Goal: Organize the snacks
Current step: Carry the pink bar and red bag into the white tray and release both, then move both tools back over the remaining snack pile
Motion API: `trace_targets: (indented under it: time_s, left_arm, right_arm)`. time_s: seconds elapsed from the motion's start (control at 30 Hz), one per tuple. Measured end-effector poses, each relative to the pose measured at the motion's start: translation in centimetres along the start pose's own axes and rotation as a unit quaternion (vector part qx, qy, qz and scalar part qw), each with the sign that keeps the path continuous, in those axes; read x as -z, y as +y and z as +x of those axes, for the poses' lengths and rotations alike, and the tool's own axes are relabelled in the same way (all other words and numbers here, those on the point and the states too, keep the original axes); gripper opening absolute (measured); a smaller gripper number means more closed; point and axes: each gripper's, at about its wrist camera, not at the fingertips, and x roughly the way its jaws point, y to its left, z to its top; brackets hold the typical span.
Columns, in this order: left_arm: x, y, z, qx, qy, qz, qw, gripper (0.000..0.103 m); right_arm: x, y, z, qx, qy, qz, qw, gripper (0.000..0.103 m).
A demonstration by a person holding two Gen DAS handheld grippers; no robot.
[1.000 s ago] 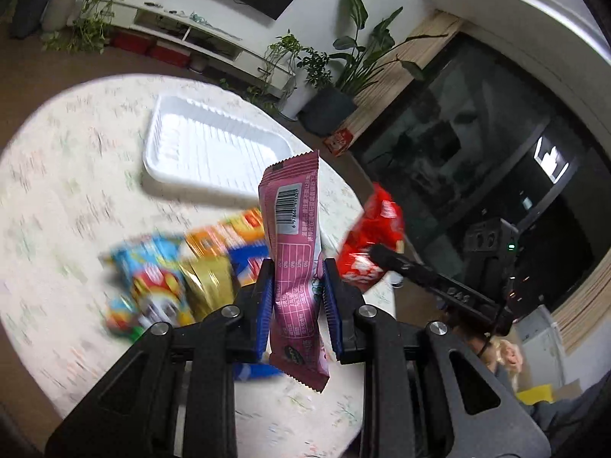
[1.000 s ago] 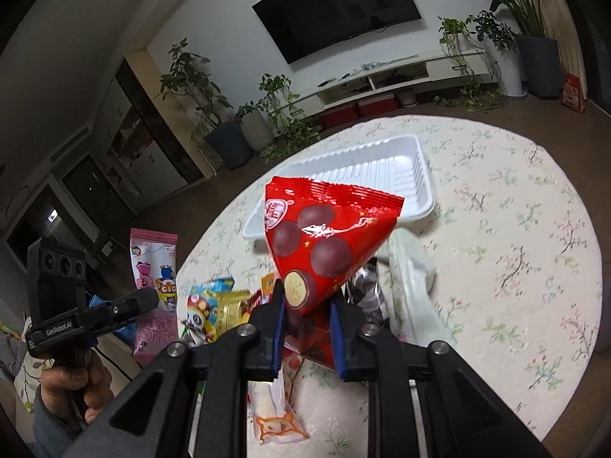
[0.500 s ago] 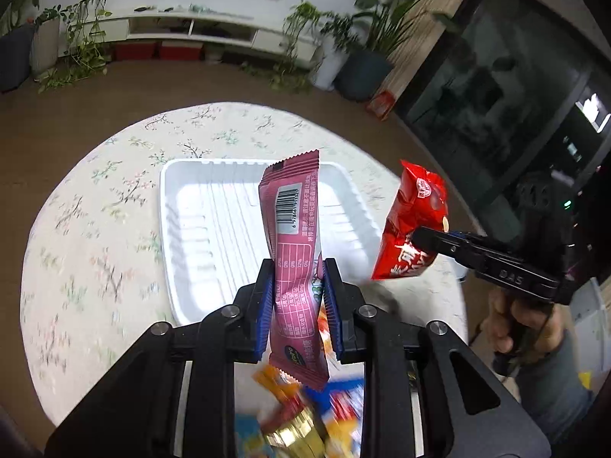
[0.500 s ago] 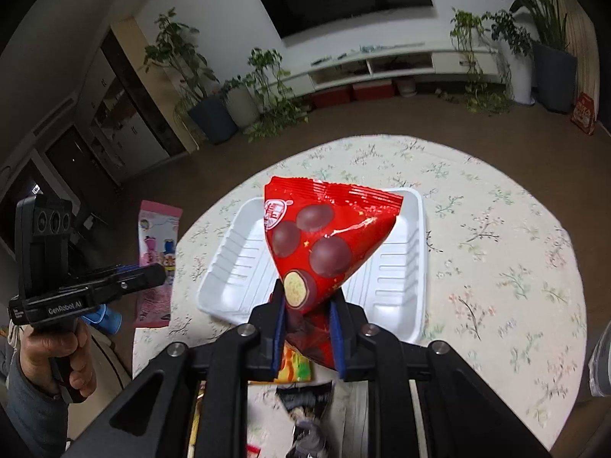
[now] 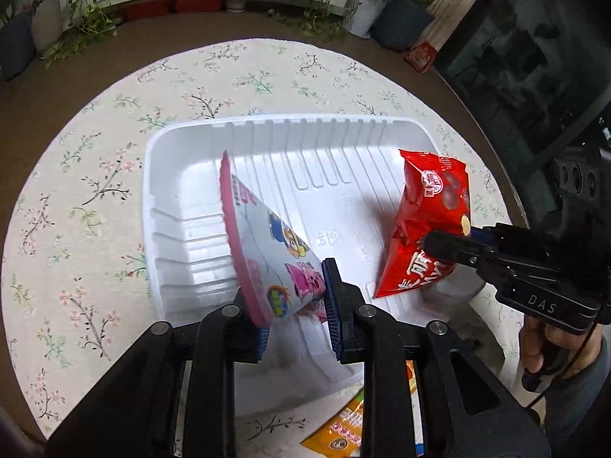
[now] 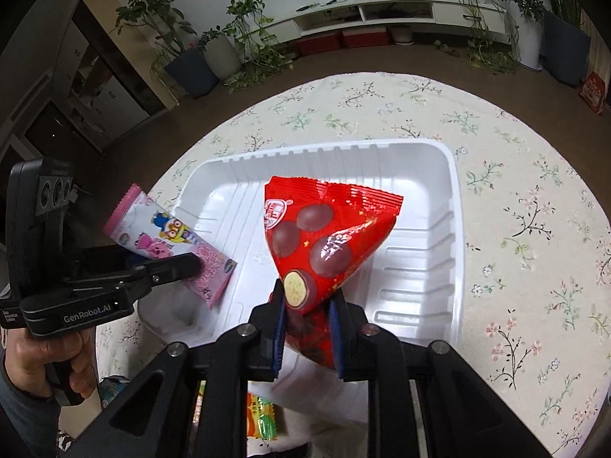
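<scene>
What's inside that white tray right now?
Nothing lies in the white tray yet: its ribbed floor looks bare. The pink packet and red bag hang above it in the tongs, hiding parts of the floor beneath them.

left claw (image 5: 296, 305) grips pink snack packet (image 5: 267, 252) | right claw (image 5: 439, 246) grips red pouch (image 5: 427, 210) | both over white tray (image 5: 183, 160)

Cartoon snack packet (image 5: 267, 252) between the left gripper's fingers (image 5: 296, 305), tray (image 5: 343, 133) on the table (image 5: 76, 191) ahead of the fingertips, chocolate-ball bag (image 5: 427, 221) to their right
</scene>
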Motion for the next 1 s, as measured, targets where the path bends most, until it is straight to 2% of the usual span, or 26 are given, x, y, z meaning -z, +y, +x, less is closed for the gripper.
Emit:
trace_targets:
  time_s: [0.33,0.5,0.57,0.6,0.63,0.67,0.7,0.87,0.93,0.97,1.0]
  left_arm:
    - [-0.7,-1.0,1.8,-0.008,0.008,0.004,0.9999,0.022]
    - [-0.8,-1.1,1.8,-0.027,0.006,0.004,0.9996,0.023]
    - [-0.8,-1.2,1.8,-0.033,0.006,0.003,0.9994,0.028]
    - [-0.8,-1.2,1.7,-0.037,0.004,0.004,0.9993,0.041]
    - [-0.8,-1.2,1.6,-0.040,0.002,0.003,0.9992,0.063]
    - [-0.8,-1.1,1.4,-0.039,0.000,0.001,0.9992,0.071]
    - [-0.8,-1.1,1.3,-0.036,-0.002,0.000,0.9993,0.075]
    - [-0.7,-1.4,-0.3,-0.033,-0.015,-0.003,0.9993,0.075]
    - [-0.5,-1.5,-1.3,-0.031,-0.022,-0.004,0.9993,0.076]
    - [-0.1,-1.5,-2.1,-0.030,-0.029,-0.004,0.9991,0.078]
    - [0.1,-1.5,-2.8,-0.031,-0.033,-0.005,0.9989,0.088]
  right_arm:
    - [-0.4,0.2,0.6,0.000,-0.002,0.005,1.000,0.023]
    - [-0.4,0.2,0.8,0.006,-0.009,0.007,1.000,0.025]
    - [-0.3,0.0,0.8,0.009,-0.010,0.005,1.000,0.029]
    - [-0.2,0.0,0.7,0.011,-0.011,0.004,1.000,0.036]
    - [-0.2,-0.1,0.6,0.012,-0.013,0.004,1.000,0.040]
    - [-0.1,-0.2,0.4,0.011,-0.015,0.006,1.000,0.045]
    - [-0.1,-0.4,0.2,0.008,-0.018,0.009,1.000,0.047]
    - [0.4,-0.7,-1.5,-0.001,-0.039,0.015,0.999,0.047]
    - [1.0,-0.8,-2.7,-0.007,-0.049,0.022,0.999,0.050]
    - [1.3,-0.9,-3.4,-0.013,-0.057,0.027,0.998,0.052]
    - [1.8,-1.0,-4.3,-0.019,-0.068,0.033,0.997,0.058]
